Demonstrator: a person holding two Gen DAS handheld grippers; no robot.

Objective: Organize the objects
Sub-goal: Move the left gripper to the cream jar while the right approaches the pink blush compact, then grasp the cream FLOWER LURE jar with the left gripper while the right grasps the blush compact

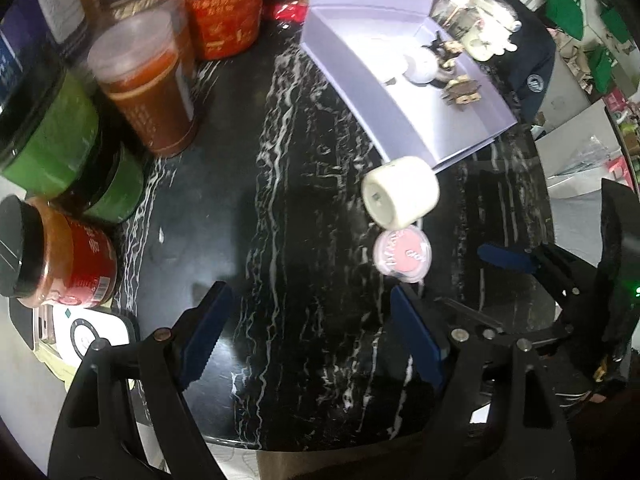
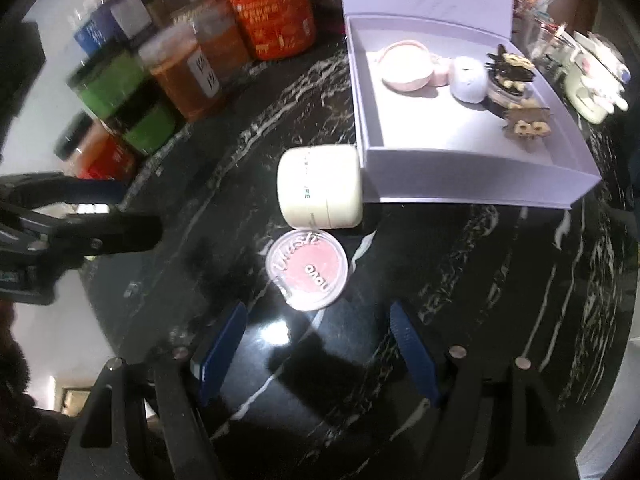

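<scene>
Both hand-held grippers are spread wide w/ nothing between the blue pads: left hand-held gripper (image 1: pixel 306 336) hovers low over bare tabletop, right hand-held gripper (image 2: pixel 316 346) sits just short of the blush compact (image 2: pixel 307 275).

Tabletop (image 1: pixel 280 208) is glossy black stone w/ white veining, rounded edge, strong glare spots.

Blush compact lies flat, pink pan facing up under a clear lid. Cream jar (image 2: pixel 321 187) lies on its side just behind it, touching or nearly touching the front wall of the open lavender box (image 2: pixel 472 192).

Box lid stands up at the back. Inside: round pink case (image 2: pixel 406 66), small white oval item (image 2: pixel 468 79), dark hair clips (image 2: pixel 516 92) toward the right.

Left side of tabletop: cluster of containers, namely red tin (image 2: pixel 272 12), amber-filled clear canisters (image 2: pixel 184 72), green jars (image 2: pixel 120 92), red-label jar (image 1: pixel 60 256).

Room beyond the edge is cluttered and blurry, green bags (image 1: pixel 568 8) at far right; rest can't tell.
</scene>
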